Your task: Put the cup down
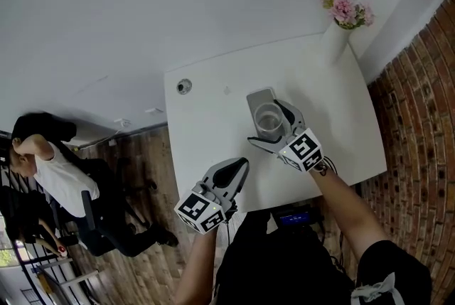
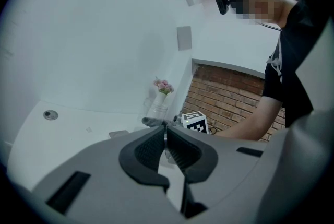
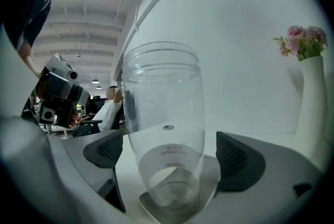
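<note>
White table [image 1: 206, 126], brick wall [image 1: 419, 83] right of the cup. Beyond the cup, a vase [image 1: 335, 40] holds pink flowers. The clear cup [image 1: 269, 119] stands empty on a grey coaster [image 1: 257, 97], the right gripper [image 1: 266, 123] released, jaws wide either side. The left gripper [image 1: 238, 167], clenched on nothing, sits nearer, at the table edge. Open tabletop lies left of the cup.

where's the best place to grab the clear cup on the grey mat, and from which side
Likely the mid body of the cup, below the threaded rim, coming in level from the side. It stands upright on the mat and narrows toward its base, so the broad middle offers most contact. The right gripper flanks it, jaws open, pads clear.
</note>
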The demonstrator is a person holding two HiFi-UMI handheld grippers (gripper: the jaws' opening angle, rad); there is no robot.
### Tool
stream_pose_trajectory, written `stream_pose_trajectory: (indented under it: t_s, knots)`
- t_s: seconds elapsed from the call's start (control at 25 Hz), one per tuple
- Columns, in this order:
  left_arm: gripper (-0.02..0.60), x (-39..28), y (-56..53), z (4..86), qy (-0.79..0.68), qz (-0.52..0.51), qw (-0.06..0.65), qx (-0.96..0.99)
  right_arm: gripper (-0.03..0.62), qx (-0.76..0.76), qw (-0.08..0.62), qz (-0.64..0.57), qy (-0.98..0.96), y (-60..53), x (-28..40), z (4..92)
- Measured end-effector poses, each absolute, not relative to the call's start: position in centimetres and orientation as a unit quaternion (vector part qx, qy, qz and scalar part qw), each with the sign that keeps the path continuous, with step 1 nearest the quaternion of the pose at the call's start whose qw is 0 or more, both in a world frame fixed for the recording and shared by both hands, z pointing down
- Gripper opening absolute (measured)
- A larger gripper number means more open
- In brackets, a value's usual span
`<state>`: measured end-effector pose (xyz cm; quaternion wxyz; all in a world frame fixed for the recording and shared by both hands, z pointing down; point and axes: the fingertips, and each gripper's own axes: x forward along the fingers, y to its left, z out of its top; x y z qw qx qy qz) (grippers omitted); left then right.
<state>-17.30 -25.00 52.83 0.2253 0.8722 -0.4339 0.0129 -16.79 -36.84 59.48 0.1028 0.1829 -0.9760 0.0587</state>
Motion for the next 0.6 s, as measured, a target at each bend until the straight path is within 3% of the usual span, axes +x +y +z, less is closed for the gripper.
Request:
stream_pose_trajectory:
  t_s: [0.12,0.32,0.6]
  knots:
    - [0.009,-17.4,-24.7,53.0,-0.430,0.021,0.224,0.874,0.541,0.193,0.111,0.070,-0.972,-36.6,-15.4,59.5]
    - [0.069,-17.9,-24.6,53.0,-0.438,0.022,0.222,0.871,0.540,0.224,0.100,0.142,-0.959,-35.9,-11.7,59.5]
    - [0.083,-17.5,-24.7,52.9,-0.431,0.013,0.221,0.874,0.534,0.223,0.085,0.223,-0.945,-32.5,-8.6,58.5]
